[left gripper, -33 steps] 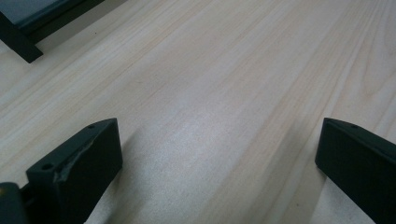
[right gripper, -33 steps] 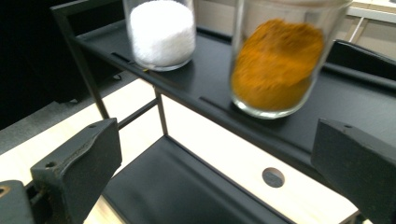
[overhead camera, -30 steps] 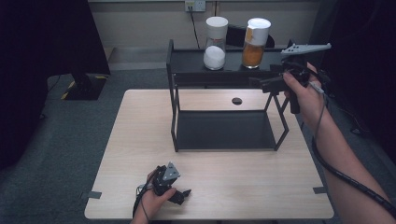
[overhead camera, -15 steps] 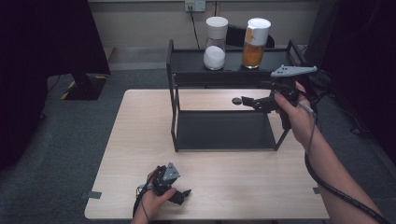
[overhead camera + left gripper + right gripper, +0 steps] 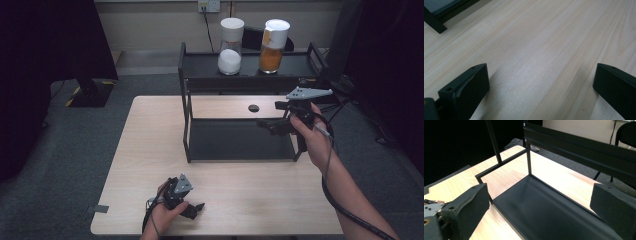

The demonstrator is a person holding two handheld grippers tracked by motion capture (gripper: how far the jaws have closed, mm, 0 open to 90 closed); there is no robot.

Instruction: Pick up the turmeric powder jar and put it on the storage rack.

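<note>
**Grippers empty, jars waiting on the rack's top shelf**

High view: two jars stand on the upper shelf of the black rack (image 5: 186, 125) at twelve o'clock on the tabletop (image 5: 150, 150), the white-filled jar (image 5: 231, 46) just beside the orange-filled jar (image 5: 272, 46). The right gripper (image 5: 265, 125) hangs at three o'clock beside the rack's lower level, holding nothing. The left gripper (image 5: 192, 209) rests at six o'clock, well apart from both jars. The jars look rigid, smooth and likely slippery, moderately heavy with their fill; a grasp around the body under the lid seems safest.

Left gripper view: jaws spread wide over bare wood; a corner of the rack is cut off at top left.

Right gripper view: jaws released, framing the lower shelf (image 5: 544, 202). The upper shelf's rail hides the jars.
</note>
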